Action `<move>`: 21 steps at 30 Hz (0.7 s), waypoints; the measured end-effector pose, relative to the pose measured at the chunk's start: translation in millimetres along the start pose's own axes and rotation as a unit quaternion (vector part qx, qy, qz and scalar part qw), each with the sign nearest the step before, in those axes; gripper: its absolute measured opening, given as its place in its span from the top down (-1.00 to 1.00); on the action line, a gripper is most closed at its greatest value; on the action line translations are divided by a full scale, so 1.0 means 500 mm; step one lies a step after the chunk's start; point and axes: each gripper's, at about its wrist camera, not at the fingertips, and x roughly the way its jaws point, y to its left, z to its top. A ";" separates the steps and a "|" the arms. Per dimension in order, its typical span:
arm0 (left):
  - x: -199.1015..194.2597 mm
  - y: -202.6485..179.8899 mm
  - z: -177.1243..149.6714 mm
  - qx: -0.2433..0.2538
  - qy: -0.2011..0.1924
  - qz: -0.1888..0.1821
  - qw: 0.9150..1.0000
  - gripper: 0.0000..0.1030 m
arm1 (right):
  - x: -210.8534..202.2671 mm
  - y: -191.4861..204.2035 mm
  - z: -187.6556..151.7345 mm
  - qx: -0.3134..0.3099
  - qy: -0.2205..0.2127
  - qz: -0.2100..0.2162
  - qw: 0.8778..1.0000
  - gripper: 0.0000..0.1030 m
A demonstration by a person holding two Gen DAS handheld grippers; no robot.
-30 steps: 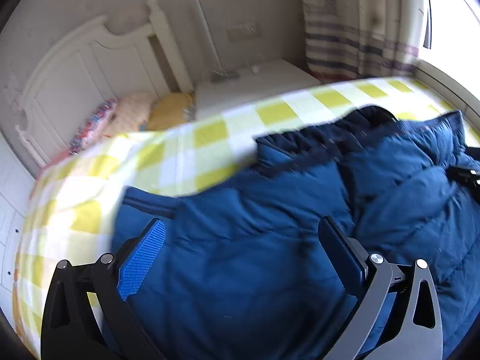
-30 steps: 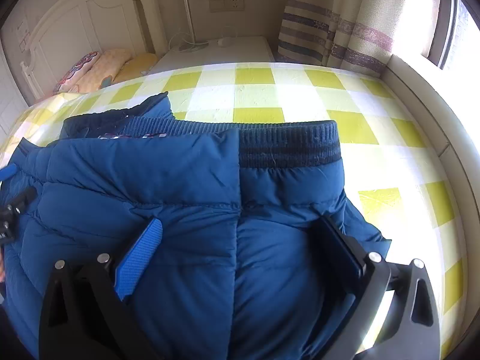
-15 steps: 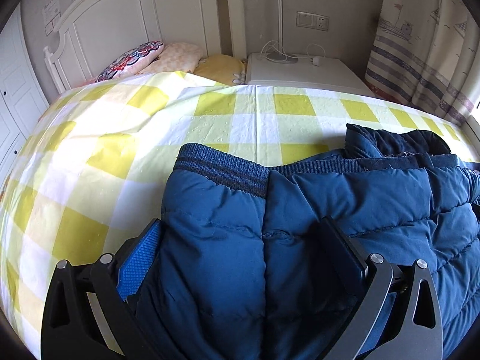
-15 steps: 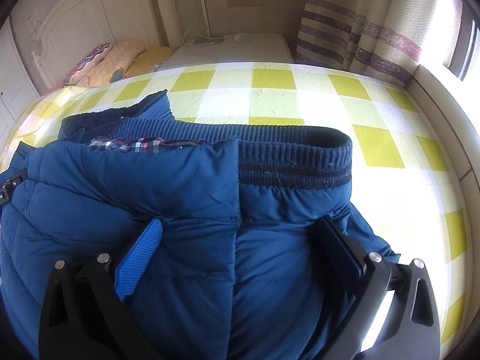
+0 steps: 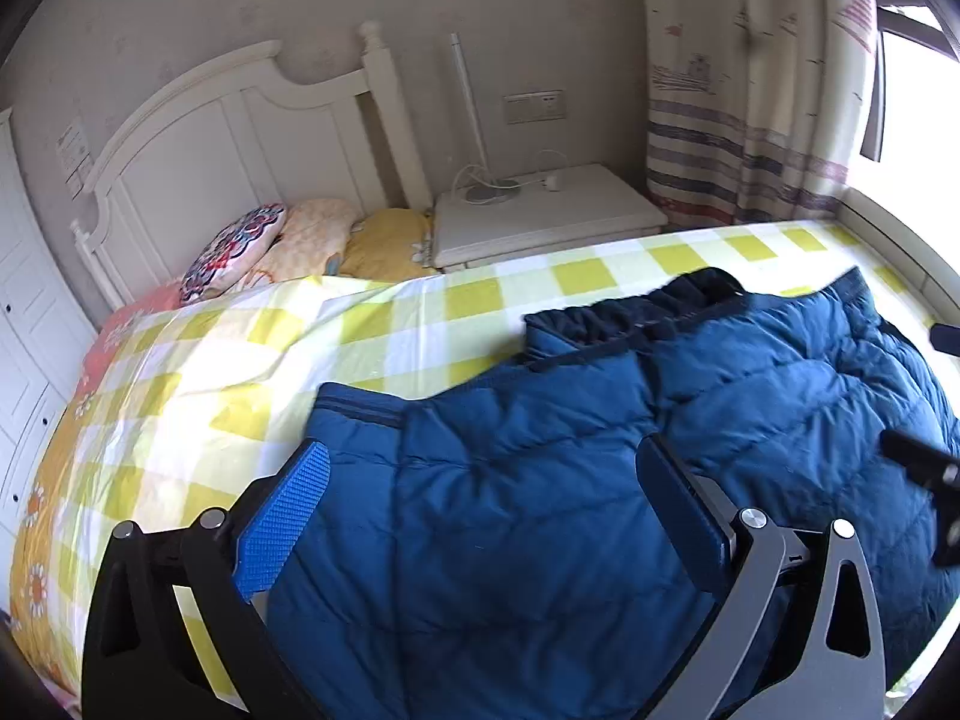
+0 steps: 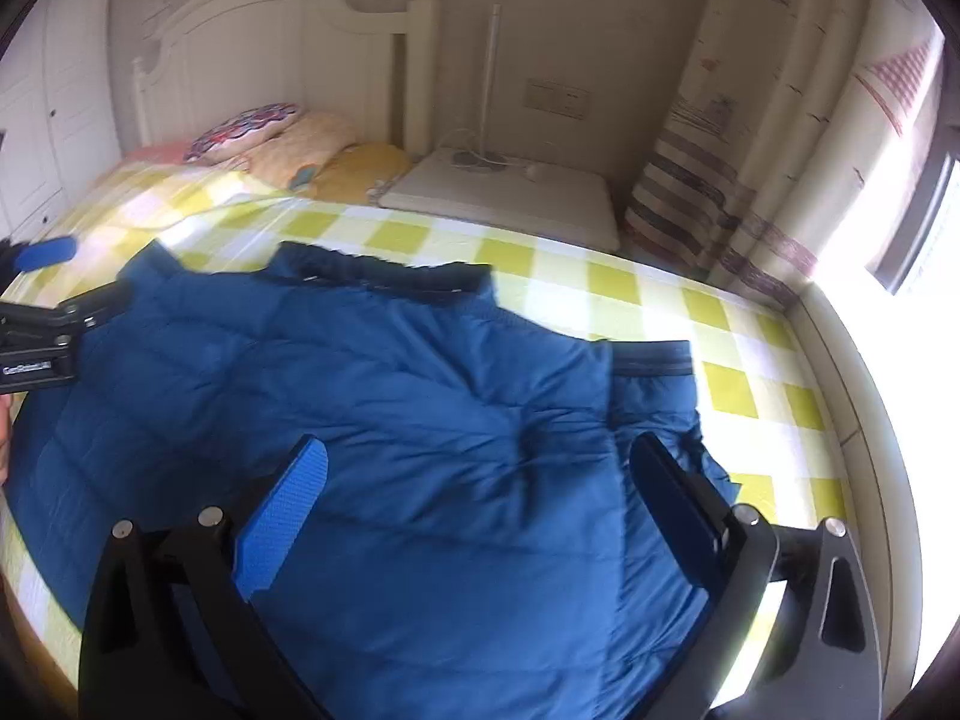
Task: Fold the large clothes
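A big blue puffer jacket lies spread on the yellow-and-white check bed sheet. Its dark ribbed collar points toward the headboard. My left gripper hovers open over the jacket's left part, with padded fabric showing between the blue pad and the black finger. My right gripper is open too, over the jacket's right part near a ribbed hem. Each gripper shows at the edge of the other's view: the right gripper and the left gripper.
A white headboard and several pillows are at the bed's far end. A white nightstand with a lamp and cable stands beside it. A striped curtain and a bright window are on the right, and a white wardrobe on the left.
Both grippers have drawn back and up from the jacket. The ribbed hem that stood bunched close in front now lies lower and flatter on the bed. Both stay open.
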 end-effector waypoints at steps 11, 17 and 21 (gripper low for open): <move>0.072 -0.021 -0.070 0.012 0.039 0.005 0.999 -0.91 | 0.035 -0.007 -0.047 0.029 0.028 -0.010 0.999 -0.94; 0.062 0.147 -0.147 -0.093 0.044 0.006 0.995 -0.91 | 0.053 -0.216 -0.142 0.187 0.017 0.051 0.981 -0.96; 0.077 0.142 -0.146 -0.084 0.043 0.020 0.995 -0.91 | 0.062 -0.202 -0.147 0.172 0.007 0.034 0.985 -0.96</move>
